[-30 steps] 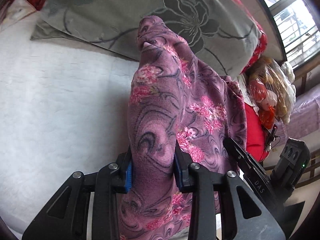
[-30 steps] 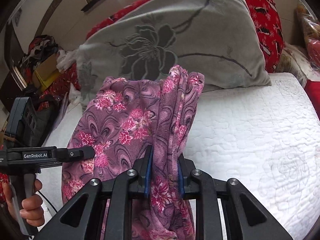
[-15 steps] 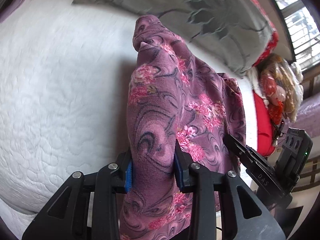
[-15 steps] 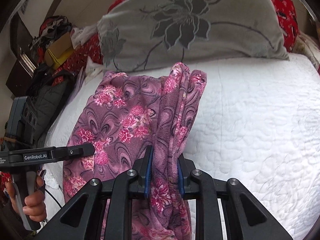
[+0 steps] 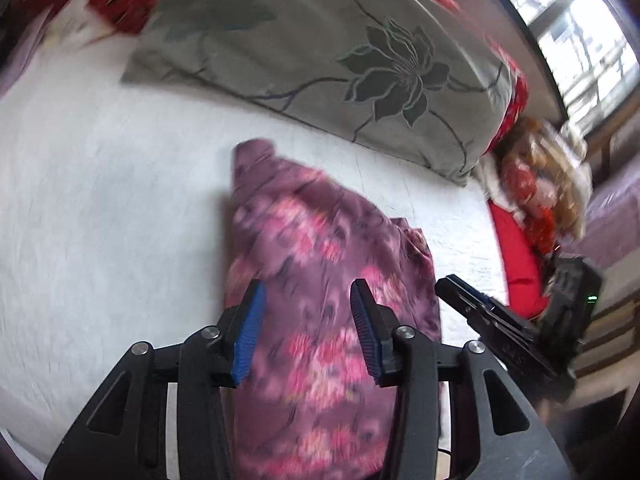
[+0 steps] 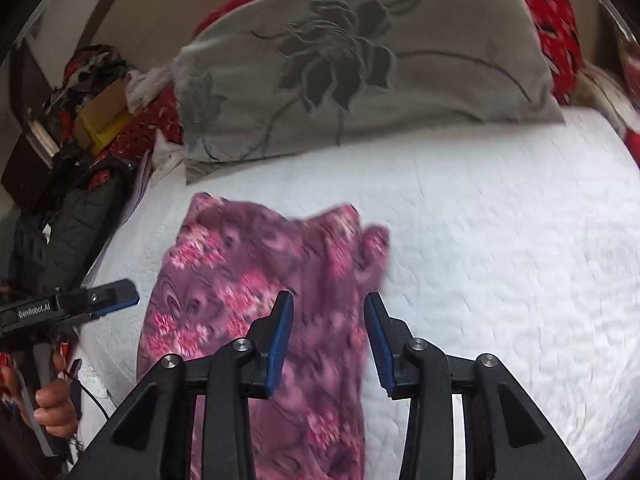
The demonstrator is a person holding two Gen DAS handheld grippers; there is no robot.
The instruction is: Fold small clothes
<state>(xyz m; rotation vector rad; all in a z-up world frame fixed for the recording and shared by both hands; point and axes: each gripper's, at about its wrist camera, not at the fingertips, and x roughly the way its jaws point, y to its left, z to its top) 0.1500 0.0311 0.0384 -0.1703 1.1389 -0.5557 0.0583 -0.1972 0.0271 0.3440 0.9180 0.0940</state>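
Observation:
A purple fleece garment with pink flowers (image 5: 320, 248) lies slack on the white quilted bed (image 5: 100, 220), blurred by motion. My left gripper (image 5: 308, 296) hangs over its near end; the jaws are opening and the blue pads (image 5: 248, 332) stand clear of the cloth. In the right wrist view the same garment (image 6: 248, 272) spreads out to the left, and my right gripper (image 6: 329, 304) is above its right edge, jaws also opening, pads off the cloth. Each gripper shows in the other's view: the right one (image 5: 464, 292) and the left one (image 6: 120, 294).
A grey pillow with a dark flower (image 6: 360, 60) leans at the head of the bed on red patterned bedding (image 6: 556, 20). A dark jacket and boxes (image 6: 80, 184) pile up beside the bed. A bagged doll (image 5: 536, 184) sits near the window. A hand (image 6: 52, 408) holds the left gripper's handle.
Both grippers have let go of the garment: their jaws went from shut on raised folds to standing apart. The cloth has dropped flat onto the bed.

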